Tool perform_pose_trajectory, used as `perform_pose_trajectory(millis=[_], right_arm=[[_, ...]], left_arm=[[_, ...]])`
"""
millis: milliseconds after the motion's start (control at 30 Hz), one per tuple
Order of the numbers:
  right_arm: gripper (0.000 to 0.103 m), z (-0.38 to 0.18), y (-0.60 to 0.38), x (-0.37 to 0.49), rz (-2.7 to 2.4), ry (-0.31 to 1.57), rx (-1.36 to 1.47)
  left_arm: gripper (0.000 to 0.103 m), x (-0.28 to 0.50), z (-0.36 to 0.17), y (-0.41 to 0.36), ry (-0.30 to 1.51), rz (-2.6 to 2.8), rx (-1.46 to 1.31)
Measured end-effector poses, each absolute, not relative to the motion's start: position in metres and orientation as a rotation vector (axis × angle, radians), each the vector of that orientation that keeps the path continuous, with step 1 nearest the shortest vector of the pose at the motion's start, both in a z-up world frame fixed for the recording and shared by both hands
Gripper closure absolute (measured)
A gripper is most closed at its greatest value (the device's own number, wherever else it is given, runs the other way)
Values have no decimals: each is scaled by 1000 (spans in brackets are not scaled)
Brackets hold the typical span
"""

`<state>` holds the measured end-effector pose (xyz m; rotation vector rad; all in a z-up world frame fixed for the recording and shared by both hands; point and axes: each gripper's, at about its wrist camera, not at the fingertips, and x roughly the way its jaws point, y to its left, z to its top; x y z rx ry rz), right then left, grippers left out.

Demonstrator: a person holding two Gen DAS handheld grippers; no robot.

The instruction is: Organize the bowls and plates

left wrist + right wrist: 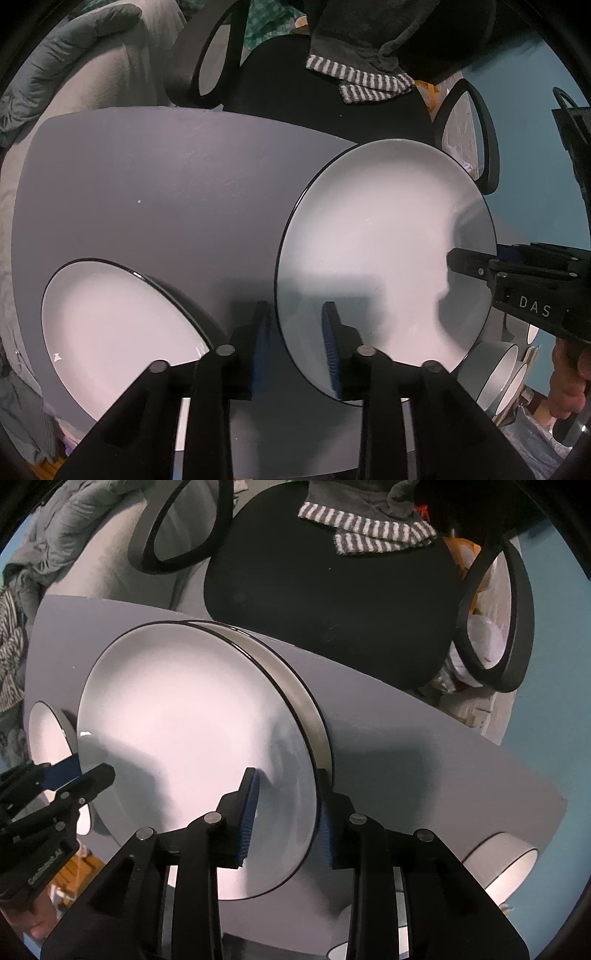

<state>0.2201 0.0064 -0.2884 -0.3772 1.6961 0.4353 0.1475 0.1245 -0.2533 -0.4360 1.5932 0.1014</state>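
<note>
So up close, the left tongs (pixel 295 339) point down at the grey counter (pixel 166 184) with their blue pads apart. The left rim of the big round white plate with a thin black edge (pixel 369 240) runs between the pads, but they aren't squeezing it. Same deal on the other side: the right tongs (pixel 288 823) straddle the plate's right rim. One pad sits just beside the edge, the other is well inside over the white face, so they're apart too, not clamped.

That plate sits near the middle of the counter on top of a second, similar plate (pixel 314 709), whose rim peeks out at the far right. Can't tell if it's lying fully flat on it.

Off to the left is another white black-rimmed plate (pixel 118 332), and a grey bowl with a white inside (pixel 495 373) is at the right edge.

Further back, there's a black chair seat (pixel 332 609) with a grey-and-white striped cloth (pixel 369 535) on it.
</note>
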Motion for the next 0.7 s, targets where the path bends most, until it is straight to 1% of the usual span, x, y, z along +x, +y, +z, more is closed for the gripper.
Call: perform_pose_trajectory(millis=[67, 367, 433, 500, 567, 700], right_arm=[[75, -287, 9, 218, 422, 1690, -406], [72, -283, 14, 214, 377, 1668, -478], [70, -282, 15, 213, 360, 1654, -494], [64, -280, 14, 213, 348, 1640, -500], [62, -280, 13, 213, 351, 1645, -489], [62, -281, 13, 212, 353, 1640, -488]], left_arm=[[64, 146, -252, 126, 1584, 98, -454], [64, 140, -246, 128, 1570, 93, -473], [64, 138, -244, 128, 1566, 87, -487], [64, 137, -244, 130, 1566, 84, -502], [64, 136, -244, 131, 1564, 82, -502], [64, 136, -240, 133, 1553, 83, -500]])
